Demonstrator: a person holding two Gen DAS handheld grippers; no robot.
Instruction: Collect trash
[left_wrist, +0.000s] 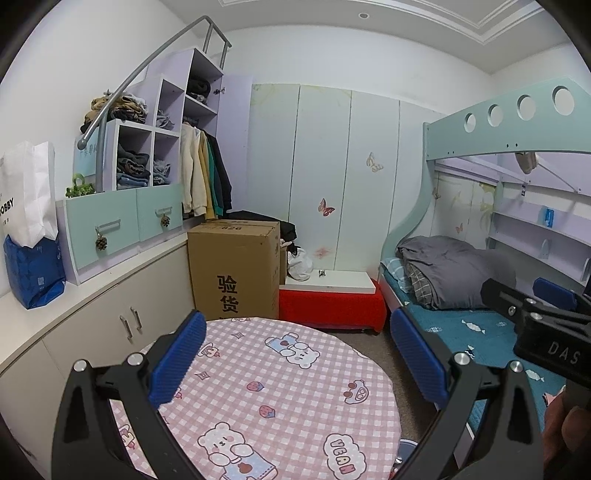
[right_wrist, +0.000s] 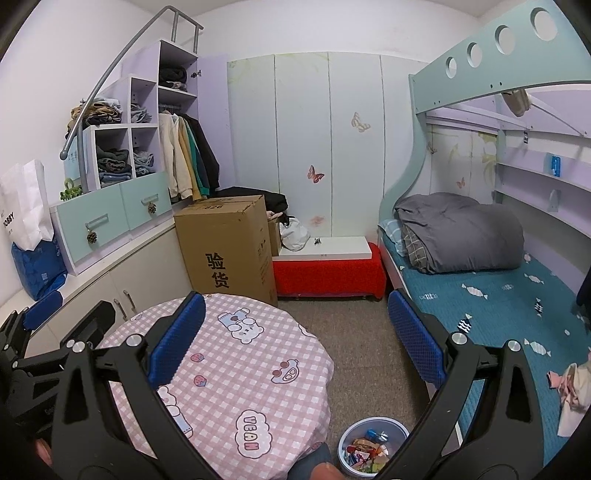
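Observation:
A small round bin (right_wrist: 371, 448) with a white rim stands on the carpet at the foot of the table, holding several colourful wrappers. A sliver of it shows in the left wrist view (left_wrist: 406, 448). My left gripper (left_wrist: 299, 363) is open and empty above the round table (left_wrist: 280, 398) with its pink checked cloth. My right gripper (right_wrist: 295, 341) is open and empty, held over the table's right edge and the carpet. The right gripper also shows at the right of the left wrist view (left_wrist: 546, 317). No trash shows on the tabletop.
A tall cardboard box (right_wrist: 227, 245) stands behind the table, a red bench (right_wrist: 328, 273) next to it. A bunk bed (right_wrist: 491, 295) with a grey quilt and a crumpled cloth (right_wrist: 572, 391) fills the right. Cabinets (left_wrist: 92, 332) with bags line the left.

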